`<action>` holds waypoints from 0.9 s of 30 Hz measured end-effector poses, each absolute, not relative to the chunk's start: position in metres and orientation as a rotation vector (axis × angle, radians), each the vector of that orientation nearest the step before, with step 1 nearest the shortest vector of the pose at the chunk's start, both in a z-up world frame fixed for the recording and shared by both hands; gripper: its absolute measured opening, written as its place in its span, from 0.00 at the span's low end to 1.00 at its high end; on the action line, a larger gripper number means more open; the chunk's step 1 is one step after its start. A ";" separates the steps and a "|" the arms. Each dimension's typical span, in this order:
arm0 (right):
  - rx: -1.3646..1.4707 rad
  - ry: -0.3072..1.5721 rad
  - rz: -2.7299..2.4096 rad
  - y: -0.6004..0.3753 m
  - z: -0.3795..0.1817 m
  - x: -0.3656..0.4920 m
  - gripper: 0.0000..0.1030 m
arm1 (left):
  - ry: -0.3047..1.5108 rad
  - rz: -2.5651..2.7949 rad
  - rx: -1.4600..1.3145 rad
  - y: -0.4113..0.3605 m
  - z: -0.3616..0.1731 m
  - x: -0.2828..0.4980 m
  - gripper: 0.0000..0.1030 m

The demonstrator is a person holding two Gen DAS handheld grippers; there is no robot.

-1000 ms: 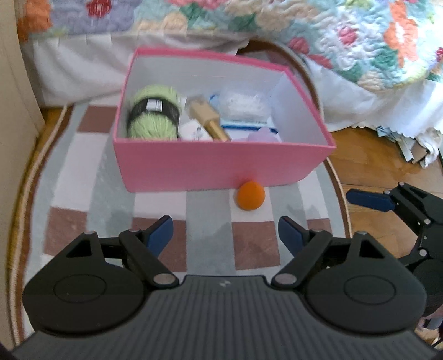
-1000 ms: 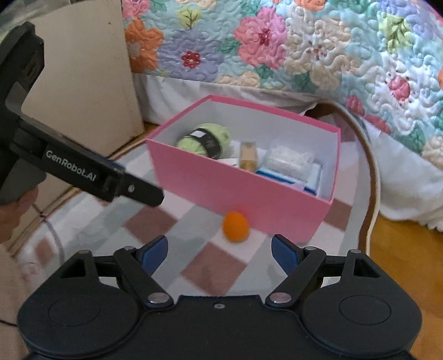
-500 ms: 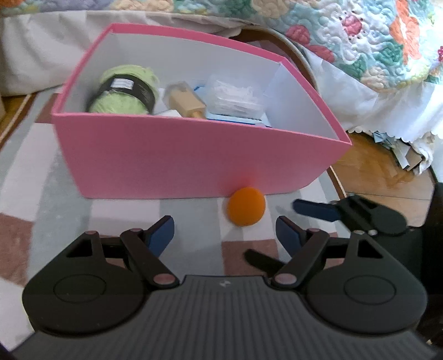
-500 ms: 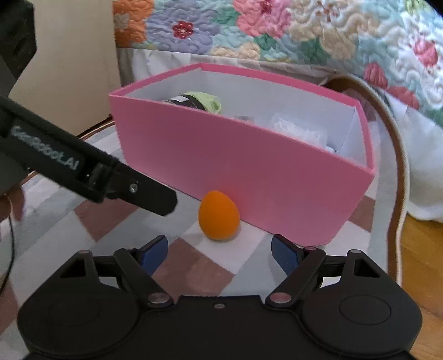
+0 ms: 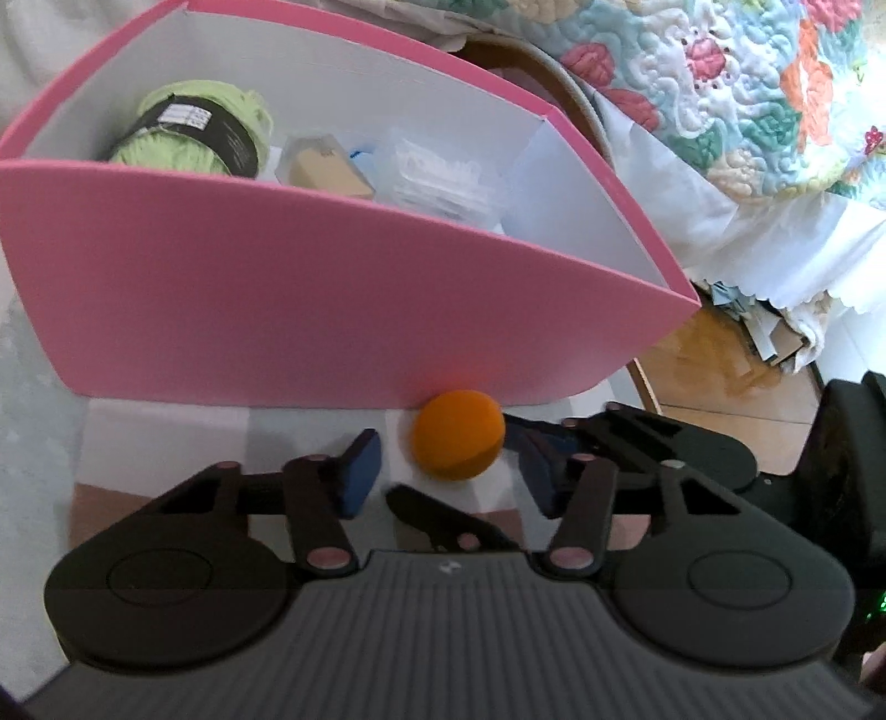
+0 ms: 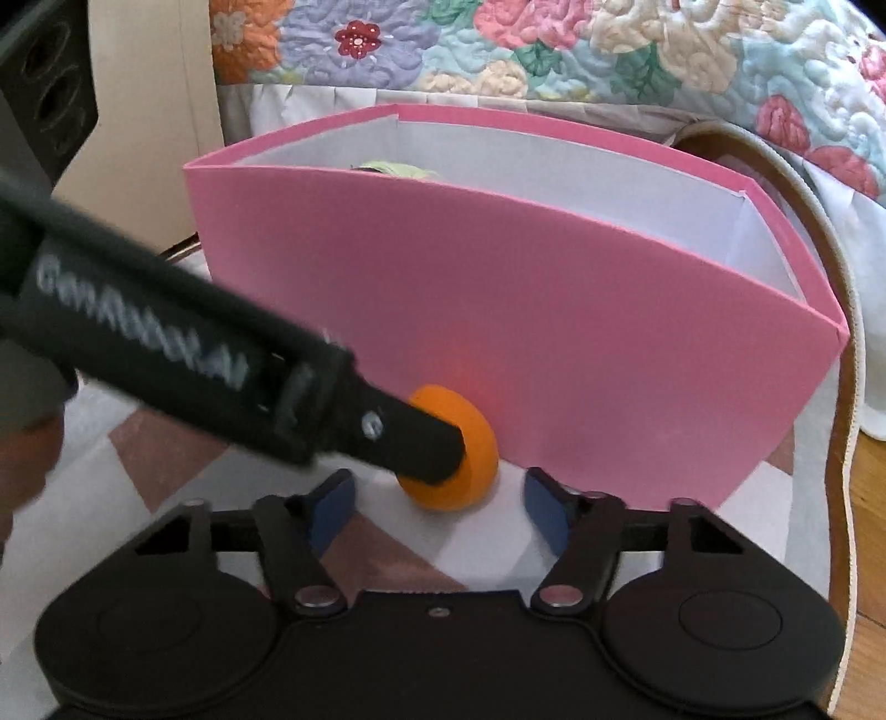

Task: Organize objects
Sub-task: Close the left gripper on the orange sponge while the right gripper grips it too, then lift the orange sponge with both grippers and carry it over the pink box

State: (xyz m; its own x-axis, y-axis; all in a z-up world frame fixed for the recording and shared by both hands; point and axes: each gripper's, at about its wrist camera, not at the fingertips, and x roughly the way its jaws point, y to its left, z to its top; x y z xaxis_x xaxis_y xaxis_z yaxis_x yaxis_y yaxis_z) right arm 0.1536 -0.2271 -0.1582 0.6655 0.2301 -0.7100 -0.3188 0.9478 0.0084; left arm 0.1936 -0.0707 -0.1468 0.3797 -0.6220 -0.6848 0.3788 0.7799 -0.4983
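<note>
We hold both grippers low over the checked rug, converging on the orange ball that lies against the pink box. Our left gripper is open around it; our right gripper is open just short of it.

A home bedroom: floral quilt over checked rug.

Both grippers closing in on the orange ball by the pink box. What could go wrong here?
1. The left gripper and right gripper both bracket the orange ball; their fingers may collide.
2. The ball sits against the pink box wall; a nudge could roll it off across the rug.
3. Fingers may shove the box.
</note>
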 end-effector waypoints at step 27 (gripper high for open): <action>-0.097 0.825 0.255 -0.201 -0.127 0.096 0.42 | 1.106 -0.697 -0.221 -0.061 -0.106 0.144 0.29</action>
State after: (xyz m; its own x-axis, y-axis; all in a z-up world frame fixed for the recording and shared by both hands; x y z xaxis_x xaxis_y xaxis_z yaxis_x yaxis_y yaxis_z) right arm 0.0960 -0.2014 -0.1266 0.6505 0.1861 -0.7363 -0.2613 0.9652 0.0132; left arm 0.1441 -0.0607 -0.1058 0.2631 -0.6156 -0.7429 0.4046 0.7694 -0.4943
